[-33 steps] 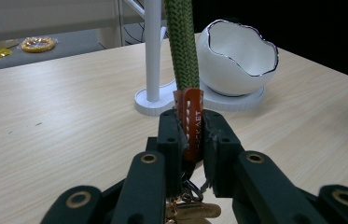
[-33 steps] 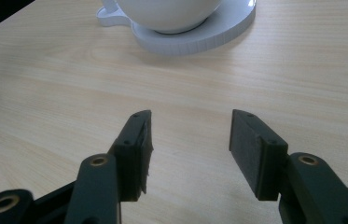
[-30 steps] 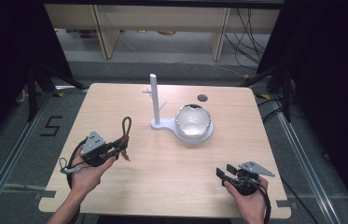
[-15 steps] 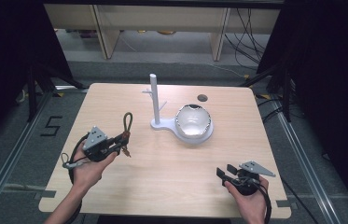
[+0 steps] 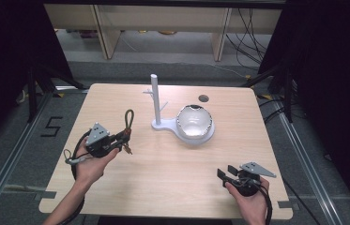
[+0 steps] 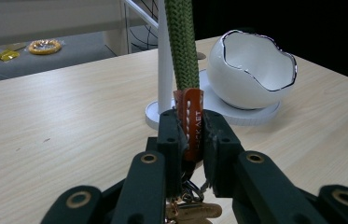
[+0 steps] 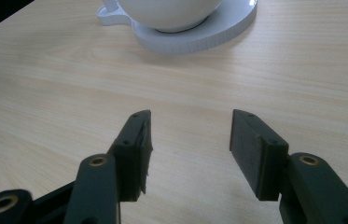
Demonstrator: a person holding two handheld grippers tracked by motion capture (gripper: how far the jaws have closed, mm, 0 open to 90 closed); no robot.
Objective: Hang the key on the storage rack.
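My left gripper [image 5: 116,139] [image 6: 191,128] is shut on the orange leather tab [image 6: 191,116] of a key strap. The strap's green rope loop [image 5: 128,119] [image 6: 181,42] rises from the jaws, and metal keys [image 6: 192,210] hang below them. It hovers over the table's left half, left of a white stand with an upright post [image 5: 155,96] [image 6: 164,56] and short side pegs. A white egg-shaped bowl [image 5: 194,121] [image 6: 253,70] sits on the stand's round base [image 7: 199,32]. My right gripper [image 5: 225,172] [image 7: 190,140] stands open near the front right edge, nothing between its pads.
A small dark round hole [image 5: 203,98] marks the wooden table [image 5: 172,164] behind the bowl. Shelving and cables lie on the floor beyond the far edge. A yellow ring [image 6: 44,45] lies on the floor past the table in the left gripper view.
The left hand has shifted slightly away from the person, carrying the key strap with it. The right hand has stayed where it was.
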